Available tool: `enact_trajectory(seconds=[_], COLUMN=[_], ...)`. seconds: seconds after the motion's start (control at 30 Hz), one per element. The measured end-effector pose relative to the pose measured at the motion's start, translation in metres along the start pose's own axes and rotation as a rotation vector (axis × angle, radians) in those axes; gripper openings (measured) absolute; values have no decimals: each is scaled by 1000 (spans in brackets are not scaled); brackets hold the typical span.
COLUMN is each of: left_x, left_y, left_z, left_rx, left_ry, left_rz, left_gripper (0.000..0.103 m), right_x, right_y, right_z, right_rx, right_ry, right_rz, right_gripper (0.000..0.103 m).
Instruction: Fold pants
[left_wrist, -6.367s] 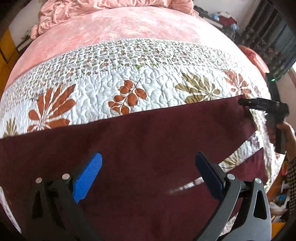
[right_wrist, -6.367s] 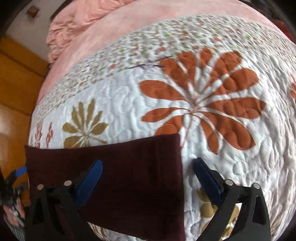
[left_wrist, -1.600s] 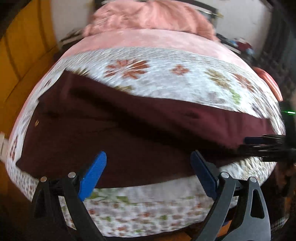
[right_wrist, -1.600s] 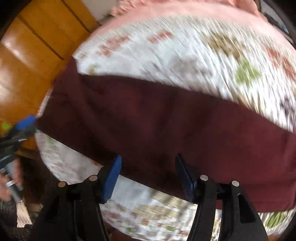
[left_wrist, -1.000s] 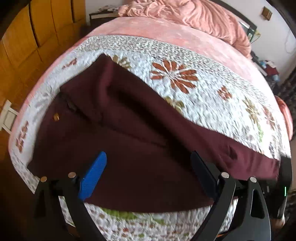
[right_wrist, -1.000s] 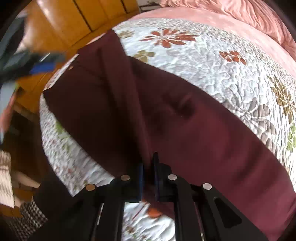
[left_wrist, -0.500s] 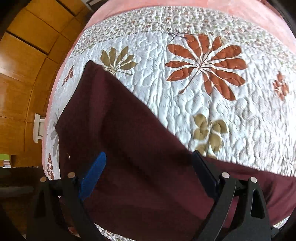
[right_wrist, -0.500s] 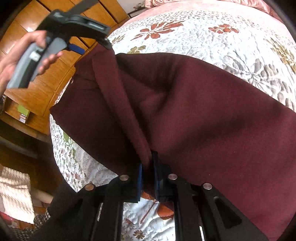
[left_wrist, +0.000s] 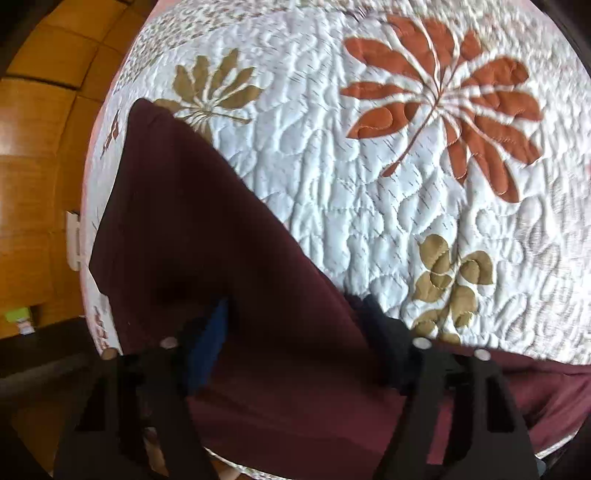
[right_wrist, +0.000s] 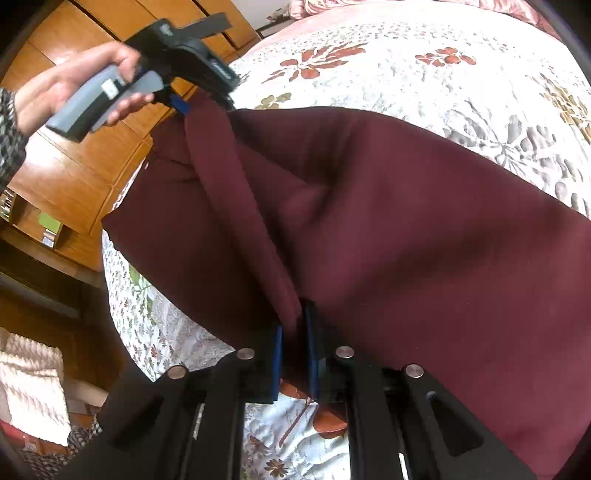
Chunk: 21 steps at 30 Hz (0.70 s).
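Dark maroon pants (right_wrist: 388, 206) lie across a floral quilted bed. My right gripper (right_wrist: 293, 354) is shut on a bunched edge of the pants and holds it lifted off the quilt. In the right wrist view my left gripper (right_wrist: 205, 101) is at the far upper corner of the cloth, touching it. In the left wrist view the pants (left_wrist: 207, 236) fill the lower left, and my left gripper (left_wrist: 295, 339) has its jaws apart, with cloth lying between the fingers (left_wrist: 210, 332).
The white quilt (left_wrist: 369, 166) with orange and olive leaf prints covers the bed. Wooden wardrobe doors (right_wrist: 88, 162) stand beyond the bed's left edge. A pink blanket (right_wrist: 369, 7) lies at the head. A cream cloth (right_wrist: 29, 384) lies low at the left.
The right gripper closed on the pants edge about a second ago and has kept it lifted. The left gripper has moved in closer over the far corner; its jaws have narrowed somewhat.
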<state>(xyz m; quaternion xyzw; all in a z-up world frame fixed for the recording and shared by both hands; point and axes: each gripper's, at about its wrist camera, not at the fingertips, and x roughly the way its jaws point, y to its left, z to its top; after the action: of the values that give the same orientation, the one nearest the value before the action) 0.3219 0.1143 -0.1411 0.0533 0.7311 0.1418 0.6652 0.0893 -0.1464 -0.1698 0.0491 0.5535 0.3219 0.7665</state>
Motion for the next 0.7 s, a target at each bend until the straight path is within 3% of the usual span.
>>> enact_trajectory(seconds=[0.07,0.13,0.27,0.4,0.5,0.7], left_x=[-5,-16,-40,-55,-44,14], left_y=[10,26,49,74,88,95], left_z=[-7,-21,-65,-138,-188,-254], left_rx=[-31,-93,-165,-250,-318,-468], left_ry=[-19,-62,-207,-397,-477,-494], left_rz=[-61,-137,-206,-256,-282,-380], left_gripper=[54,37,25,24,23,21], right_x=[0,-1,-5,-15,-17,-13], right_y=[-1,-2,-6,-9,-8,-1], right_z=[1,1,3,6,7,6], right_rx=[4,7,28,40,33,13], right_ry=[2,3,10,1,4,26], right_rz=[5,9,21,22,9,-36], right_gripper=[10,10,10,12,13,14])
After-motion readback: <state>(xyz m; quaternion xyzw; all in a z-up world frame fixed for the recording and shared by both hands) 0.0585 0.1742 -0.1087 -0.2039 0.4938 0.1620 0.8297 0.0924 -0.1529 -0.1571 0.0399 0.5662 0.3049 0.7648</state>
